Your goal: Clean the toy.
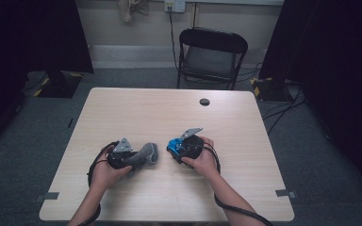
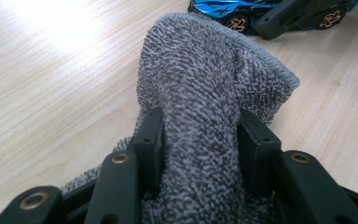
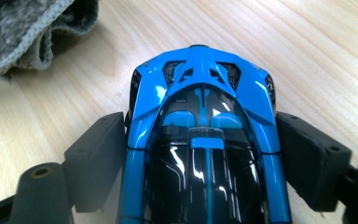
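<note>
My left gripper (image 2: 200, 140) is clamped on a bunched grey cloth (image 2: 205, 84); my right gripper (image 3: 200, 158) pinches the blue toy car (image 3: 205, 140) by its flanks, near table (image 1: 136, 108) centre. Looks like the wiping step: cloth & car just apart, not touching yet. Next I need to bring cloth onto bodywork w/o loosening either grip. Car's long axis runs along my right jaws, one end pointing twd the cloth.

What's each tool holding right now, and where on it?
Left tool: grey cloth, a bunched fold pinched between its jaws. Right tool: blue toy car, clamped across its two sides at mid-body.
</note>
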`<state>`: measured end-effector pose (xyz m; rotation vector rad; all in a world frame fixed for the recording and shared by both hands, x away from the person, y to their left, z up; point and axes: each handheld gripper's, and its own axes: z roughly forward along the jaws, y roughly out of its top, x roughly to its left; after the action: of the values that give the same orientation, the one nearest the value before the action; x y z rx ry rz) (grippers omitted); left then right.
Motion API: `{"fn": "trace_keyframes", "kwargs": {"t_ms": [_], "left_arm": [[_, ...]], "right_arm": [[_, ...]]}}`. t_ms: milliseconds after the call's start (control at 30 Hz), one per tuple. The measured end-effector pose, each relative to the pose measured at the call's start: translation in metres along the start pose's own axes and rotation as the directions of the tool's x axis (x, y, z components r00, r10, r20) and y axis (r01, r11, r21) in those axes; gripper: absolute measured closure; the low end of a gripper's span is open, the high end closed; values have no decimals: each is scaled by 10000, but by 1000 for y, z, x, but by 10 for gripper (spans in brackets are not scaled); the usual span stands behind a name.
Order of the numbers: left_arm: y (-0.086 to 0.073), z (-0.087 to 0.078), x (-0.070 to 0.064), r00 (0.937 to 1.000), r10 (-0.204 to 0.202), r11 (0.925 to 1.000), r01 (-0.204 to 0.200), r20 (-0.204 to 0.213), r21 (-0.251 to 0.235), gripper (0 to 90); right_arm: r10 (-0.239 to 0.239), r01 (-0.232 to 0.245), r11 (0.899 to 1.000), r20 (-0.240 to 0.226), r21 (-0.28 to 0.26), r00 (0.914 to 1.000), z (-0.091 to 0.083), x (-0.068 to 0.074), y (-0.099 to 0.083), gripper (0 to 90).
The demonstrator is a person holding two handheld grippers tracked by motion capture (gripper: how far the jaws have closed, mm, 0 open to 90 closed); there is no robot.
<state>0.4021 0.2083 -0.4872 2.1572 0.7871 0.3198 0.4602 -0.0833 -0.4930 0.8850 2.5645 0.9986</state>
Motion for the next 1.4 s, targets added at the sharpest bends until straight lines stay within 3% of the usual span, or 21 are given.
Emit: {"fn": "trace_keyframes", "kwargs": {"t_ms": [67, 133, 300, 367, 1067, 1400], "left_arm": [[0, 0, 0, 10000, -2, 10000, 2, -28, -31, 563], [-1, 0, 0, 9999, -108, 9999, 108, 42, -63, 561], [0, 0, 0, 10000, -28, 10000, 28, -35, -22, 558], [0, 0, 0, 10000, 28, 10000, -28, -77, 2, 558], [0, 2, -1, 9999, 125, 9999, -125, -2, 7, 558], [0, 2, 0, 9999, 111, 9999, -111, 40, -35, 554]], "right_arm": [[-276, 278, 9995, 173, -129, 9995, -4, -1, 0, 186], [-72, 72, 9999, -13, -90, 10000, -7, -2, -2, 213], [37, -37, 10000, 42, -2, 10000, -8, -1, -5, 221], [-17, 18, 9998, -45, 215, 10000, -5, -1, -5, 216], [-40, 50, 9992, -238, 394, 9997, -5, -3, -2, 245], [-125, 149, 9952, -251, 963, 9996, -6, -3, 3, 217]]}}
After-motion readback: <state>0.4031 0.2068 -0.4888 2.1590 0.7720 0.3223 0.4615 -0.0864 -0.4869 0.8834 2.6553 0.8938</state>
